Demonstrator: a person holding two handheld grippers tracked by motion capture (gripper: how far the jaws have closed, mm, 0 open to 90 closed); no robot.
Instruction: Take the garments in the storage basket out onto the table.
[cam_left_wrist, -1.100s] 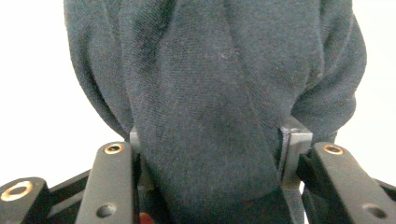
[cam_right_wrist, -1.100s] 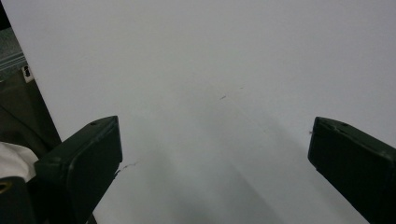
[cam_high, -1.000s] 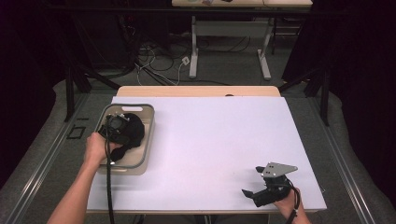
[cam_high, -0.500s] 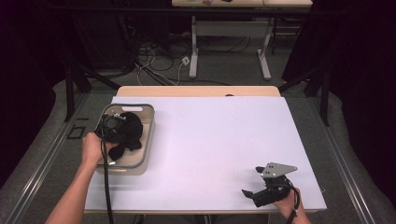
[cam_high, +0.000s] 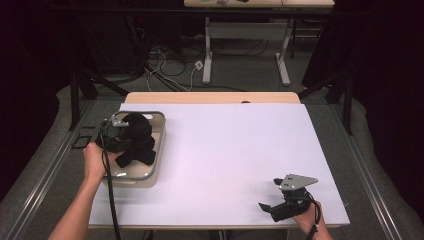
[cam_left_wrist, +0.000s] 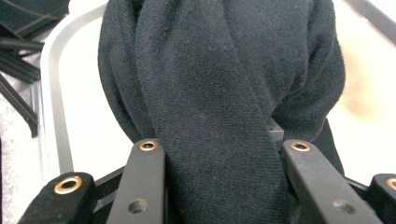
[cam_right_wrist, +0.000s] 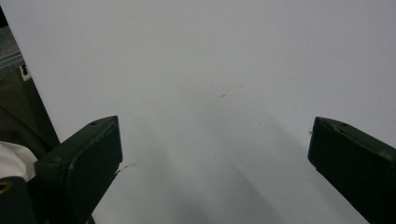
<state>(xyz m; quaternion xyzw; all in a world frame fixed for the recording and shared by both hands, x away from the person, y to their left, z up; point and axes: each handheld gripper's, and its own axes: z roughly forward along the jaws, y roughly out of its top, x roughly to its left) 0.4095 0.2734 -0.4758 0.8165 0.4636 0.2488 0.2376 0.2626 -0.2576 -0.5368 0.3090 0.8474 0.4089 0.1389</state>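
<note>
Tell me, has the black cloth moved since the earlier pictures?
Yes. The cloth, clamped in the left claw, has risen above the tray and hangs over its floor.

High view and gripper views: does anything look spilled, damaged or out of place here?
Nothing stands out. The left gripper, whose jaws have just been closing, grips a bunched black cloth over the grey tray. The right gripper sits open above the white table.
</note>
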